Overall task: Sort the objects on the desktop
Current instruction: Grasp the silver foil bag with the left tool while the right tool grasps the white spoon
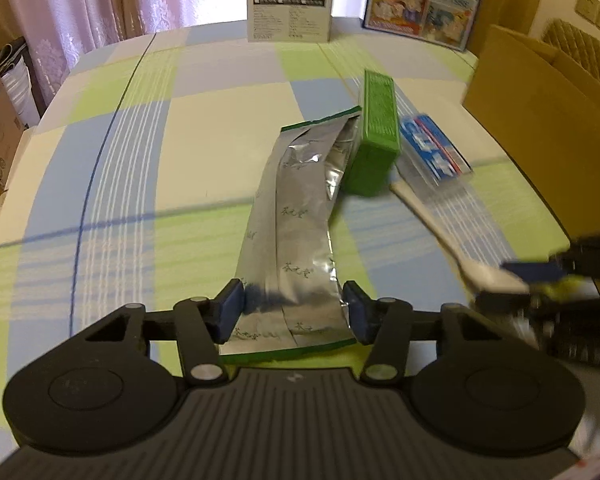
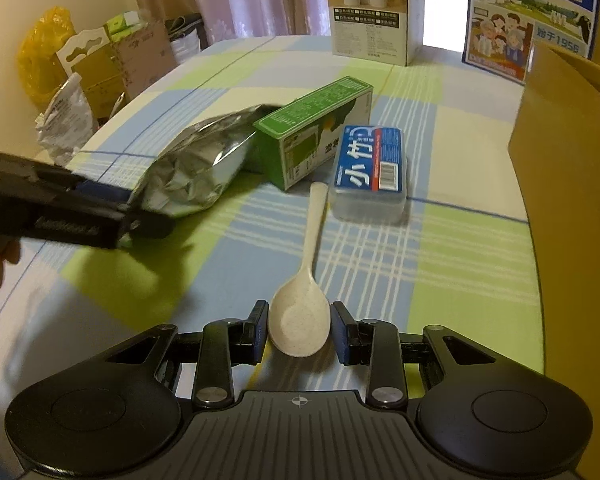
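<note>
A long silver foil bag (image 1: pixel 296 216) lies down the middle of the checked tablecloth (image 1: pixel 140 168). Its near end sits between the blue pads of my left gripper (image 1: pixel 295 312), which press on both its edges. In the right wrist view that gripper (image 2: pixel 112 208) holds the crumpled bag (image 2: pixel 196 168) slightly off the cloth. A cream spoon (image 2: pixel 316 224) points away from me, its bowl pinched between the fingers of my right gripper (image 2: pixel 300 330). A green carton (image 2: pixel 312 120) and a clear box with a blue label (image 2: pixel 370 168) lie just beyond, side by side.
A brown cardboard box (image 2: pixel 568 160) stands along the table's right side. Two printed cartons (image 1: pixel 290 0) (image 1: pixel 424 0) stand at the far edge in front of curtains. Cardboard boxes and bags (image 2: pixel 100 64) are piled off the table's left side.
</note>
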Available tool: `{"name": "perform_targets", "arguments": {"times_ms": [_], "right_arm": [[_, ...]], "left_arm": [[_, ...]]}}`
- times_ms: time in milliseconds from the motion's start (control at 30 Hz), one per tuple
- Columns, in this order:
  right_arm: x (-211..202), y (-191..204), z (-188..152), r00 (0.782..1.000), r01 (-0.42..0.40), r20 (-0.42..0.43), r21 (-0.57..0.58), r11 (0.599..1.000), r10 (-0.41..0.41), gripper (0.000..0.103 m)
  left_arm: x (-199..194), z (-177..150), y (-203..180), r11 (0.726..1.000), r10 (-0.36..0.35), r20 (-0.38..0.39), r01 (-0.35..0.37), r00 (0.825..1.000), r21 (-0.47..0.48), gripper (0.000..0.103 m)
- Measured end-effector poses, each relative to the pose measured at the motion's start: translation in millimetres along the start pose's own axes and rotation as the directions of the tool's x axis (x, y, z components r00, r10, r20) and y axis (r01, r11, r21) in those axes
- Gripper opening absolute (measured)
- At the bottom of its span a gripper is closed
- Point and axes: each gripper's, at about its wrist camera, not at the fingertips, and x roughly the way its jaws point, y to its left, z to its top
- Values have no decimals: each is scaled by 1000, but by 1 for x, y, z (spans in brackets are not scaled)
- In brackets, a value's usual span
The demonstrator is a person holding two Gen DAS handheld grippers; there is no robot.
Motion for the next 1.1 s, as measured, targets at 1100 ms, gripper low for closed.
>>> {"name": "perform_targets", "arguments": {"times_ms": [1100], "right_arm": [[-22, 9, -30, 994, 69, -78, -25, 997, -70, 29]], "left_arm": [[-46, -10, -9, 988, -40, -98, 54, 994, 142, 79]]}}
